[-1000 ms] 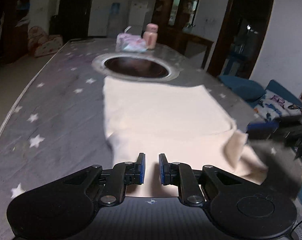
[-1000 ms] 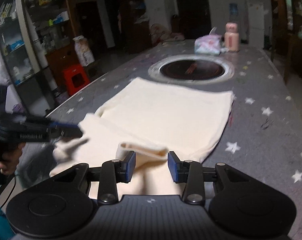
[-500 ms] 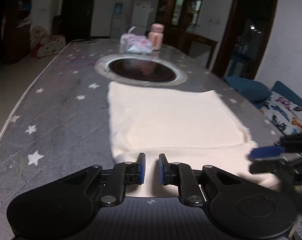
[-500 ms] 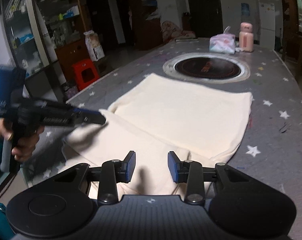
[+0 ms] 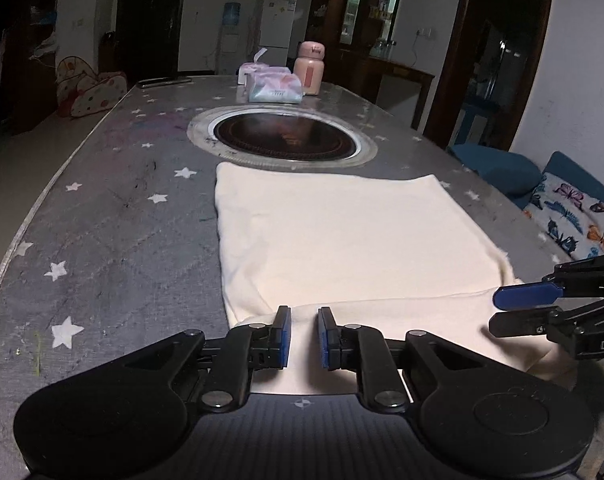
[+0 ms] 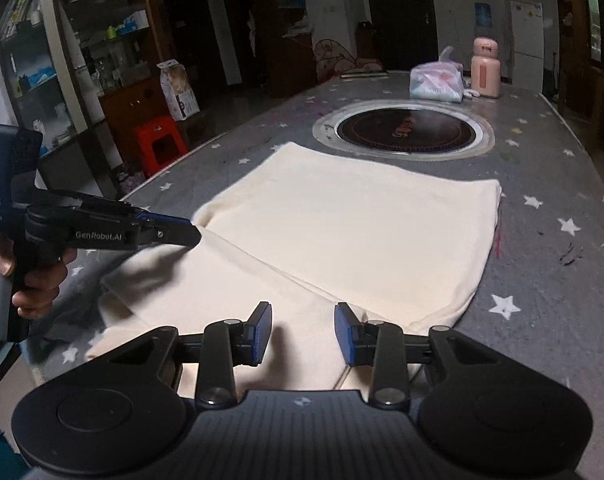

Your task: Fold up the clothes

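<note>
A cream garment (image 5: 342,232) lies flat on the grey star-patterned table (image 5: 122,220), with a folded upper layer over a wider near layer. My left gripper (image 5: 304,336) hovers over the garment's near-left part; its jaws are opening, a narrow gap shows between the pads, and nothing is pinched. From the right wrist view, the left gripper (image 6: 194,234) has its tip above the fold edge of the garment (image 6: 362,232), held by a hand (image 6: 34,280). My right gripper (image 6: 302,332) stands open over the near cloth. In the left wrist view the right gripper (image 5: 498,310) is at the right edge.
A round dark hotplate recess (image 5: 286,142) sits in the table beyond the garment. Behind it stand a tissue pack (image 5: 274,88) and a pink bottle (image 5: 309,68). A red stool (image 6: 158,144) and shelves stand left of the table, a blue sofa (image 5: 574,216) on the right.
The bunched near part of the garment now lies spread flat. The left gripper has moved along the cloth's near edge toward the fold. The right gripper has come slightly lower.
</note>
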{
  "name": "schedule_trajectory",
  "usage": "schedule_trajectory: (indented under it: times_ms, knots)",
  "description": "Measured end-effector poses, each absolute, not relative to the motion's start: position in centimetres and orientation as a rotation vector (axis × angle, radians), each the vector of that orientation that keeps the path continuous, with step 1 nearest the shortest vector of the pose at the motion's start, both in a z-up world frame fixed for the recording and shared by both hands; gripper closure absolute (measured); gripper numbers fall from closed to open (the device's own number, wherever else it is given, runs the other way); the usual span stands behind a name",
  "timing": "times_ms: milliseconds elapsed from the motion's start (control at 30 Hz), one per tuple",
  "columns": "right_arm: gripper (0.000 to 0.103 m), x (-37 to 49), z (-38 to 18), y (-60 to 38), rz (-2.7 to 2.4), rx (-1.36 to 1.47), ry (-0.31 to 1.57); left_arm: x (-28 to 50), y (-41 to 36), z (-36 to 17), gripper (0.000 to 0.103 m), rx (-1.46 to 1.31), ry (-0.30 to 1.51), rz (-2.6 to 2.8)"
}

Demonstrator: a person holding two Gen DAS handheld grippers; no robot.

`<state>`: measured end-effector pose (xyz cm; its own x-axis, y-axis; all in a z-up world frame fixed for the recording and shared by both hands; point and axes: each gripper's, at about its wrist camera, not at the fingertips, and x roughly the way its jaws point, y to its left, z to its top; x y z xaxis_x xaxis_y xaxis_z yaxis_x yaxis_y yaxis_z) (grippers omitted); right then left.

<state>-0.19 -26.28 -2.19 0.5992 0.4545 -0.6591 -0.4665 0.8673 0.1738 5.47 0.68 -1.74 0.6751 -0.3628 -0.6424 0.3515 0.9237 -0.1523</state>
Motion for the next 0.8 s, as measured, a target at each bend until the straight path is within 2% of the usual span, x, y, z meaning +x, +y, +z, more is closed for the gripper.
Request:
schedule_trajectory:
  times_ms: [400,533,667,733,800]
  knots:
    - [0.069,-3.5,-1.8,-26.0,0.573,-0.193,0.755,-1.0,0.6,-0.2,0.083,0.137,0.695,-0.547]
    - [0.068,-4.3,-1.3,-26.3,0.58,-0.207,0.743,-3.5,1.2,-0.1,0.072,0.229,0.686,-0.581]
    - [0.067,-5.3,-0.6,-26.5,0.592,-0.248,0.742,-5.5,1.2,-0.4,0.068,0.338,0.668,-0.618]
    - [0.06,-6.0,-0.5,-26.4,0.605,-0.276,0.747,-6.4,0.5,-0.9,0.066,0.404,0.646,-0.633]
    - [0.058,-6.6,-0.5,-26.4,0.618,-0.3,0.748,-6.9,-0.2,-1.3,0.066,0.457,0.614,-0.65]
